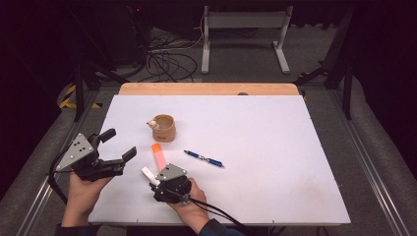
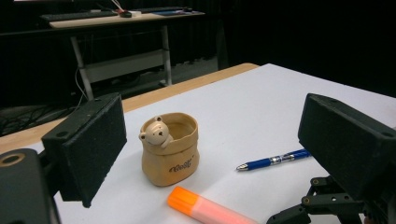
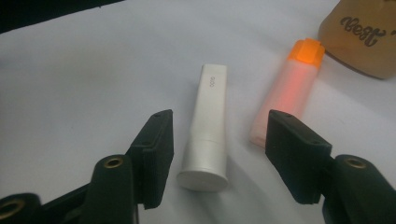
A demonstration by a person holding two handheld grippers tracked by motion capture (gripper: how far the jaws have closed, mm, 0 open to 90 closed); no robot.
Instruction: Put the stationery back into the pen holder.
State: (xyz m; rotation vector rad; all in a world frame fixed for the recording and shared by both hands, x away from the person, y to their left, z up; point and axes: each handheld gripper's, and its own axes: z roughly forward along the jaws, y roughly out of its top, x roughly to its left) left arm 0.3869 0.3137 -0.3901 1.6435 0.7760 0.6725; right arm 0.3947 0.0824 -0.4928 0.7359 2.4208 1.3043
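While untouched, white tube (image 3: 208,126) lies between right tongs (image 3: 219,156), jaws apart.

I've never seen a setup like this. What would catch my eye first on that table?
Probably the tan ceramic pot with a little bear peeking over its rim, standing mid-table. In front of it lies an orange-capped pink highlighter, and beside that a white tube-shaped marker, which sits between the open right tongs.

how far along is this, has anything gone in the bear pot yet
Nothing looks done yet: the bear pot appears empty, and the orange highlighter and blue pen lie on the table. In hand: the right gripper straddles the white marker, pads not touching. The left gripper is open. Probably all three remain to be potted.
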